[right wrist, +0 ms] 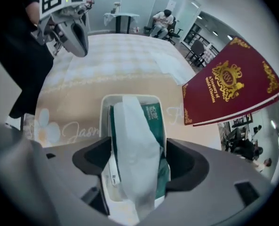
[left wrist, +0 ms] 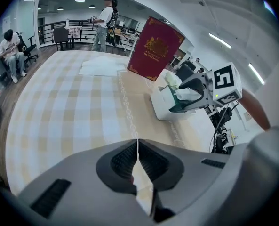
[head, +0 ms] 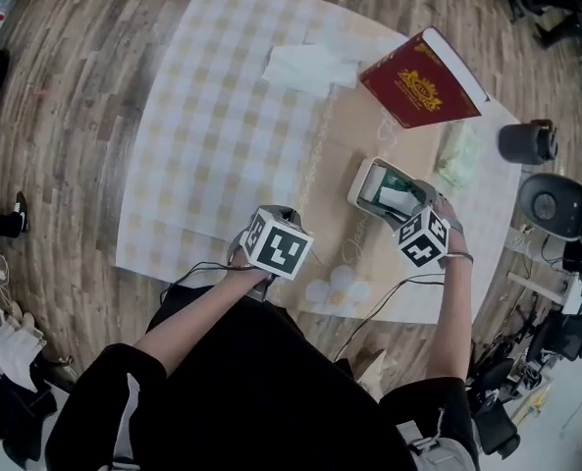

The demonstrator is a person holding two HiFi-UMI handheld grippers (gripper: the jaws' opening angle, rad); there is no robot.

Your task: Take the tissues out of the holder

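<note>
A white tissue holder point(head: 366, 186) point(left wrist: 163, 105) lies on the checked tablecloth point(head: 222, 135), with a green tissue pack point(right wrist: 157, 119) inside it. One white tissue point(right wrist: 133, 145) sticks up out of the pack. My right gripper point(right wrist: 138, 150) point(head: 408, 206) stands open, its jaws astride the near end of the holder and the tissue, the pads not pressing. My left gripper point(left wrist: 138, 147) is shut and hovers over the cloth left of the holder, holding nothing that I can make out. More white tissues point(head: 305, 67) point(left wrist: 101, 67) lie flat on the far part of the cloth.
A dark red book point(head: 423, 77) point(right wrist: 228, 86) stands tilted just behind the holder. A pale green packet point(head: 459, 155) lies to its right, and black devices point(head: 526, 143) sit past the table's right edge. A person sits point(left wrist: 10, 51) and another stands point(left wrist: 104, 22) far off.
</note>
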